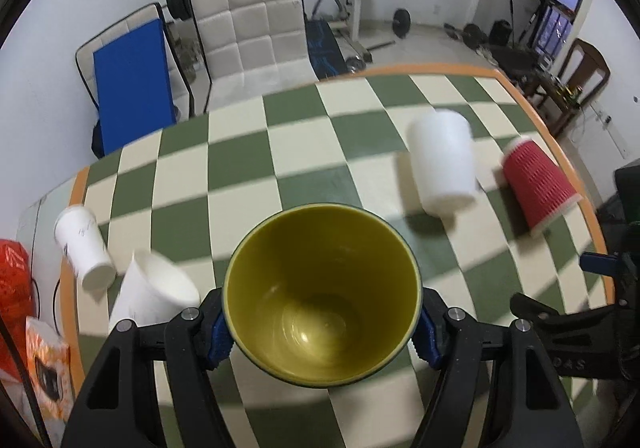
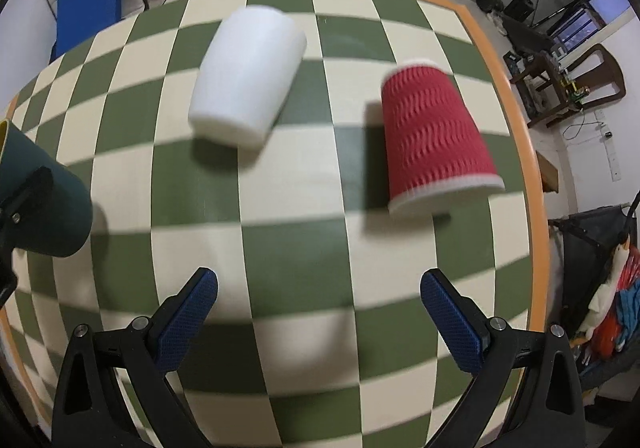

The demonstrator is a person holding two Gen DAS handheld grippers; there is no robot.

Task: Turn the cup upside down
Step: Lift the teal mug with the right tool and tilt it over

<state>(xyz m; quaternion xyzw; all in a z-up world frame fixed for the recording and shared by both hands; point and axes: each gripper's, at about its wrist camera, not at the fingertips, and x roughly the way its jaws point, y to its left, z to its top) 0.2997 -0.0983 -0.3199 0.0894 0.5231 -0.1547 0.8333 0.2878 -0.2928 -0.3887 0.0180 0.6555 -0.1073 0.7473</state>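
Two grippers over checkered table [image 2: 288,248]: left [image 1: 322,332] clamps green cup [image 1: 322,300], right [image 2: 319,312] jaws apart

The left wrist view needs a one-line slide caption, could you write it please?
Left tool grips a green cup, yellow inside, above the checkered table.

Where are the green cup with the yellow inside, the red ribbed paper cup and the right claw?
Green cup with yellow inside [image 1: 320,312]: left wrist view, inner wall.
Red ribbed paper cup [image 2: 432,135]: right wrist view, ribbed side wall.
Right claw [image 2: 319,304]: right wrist view, midway between its blue fingertips.
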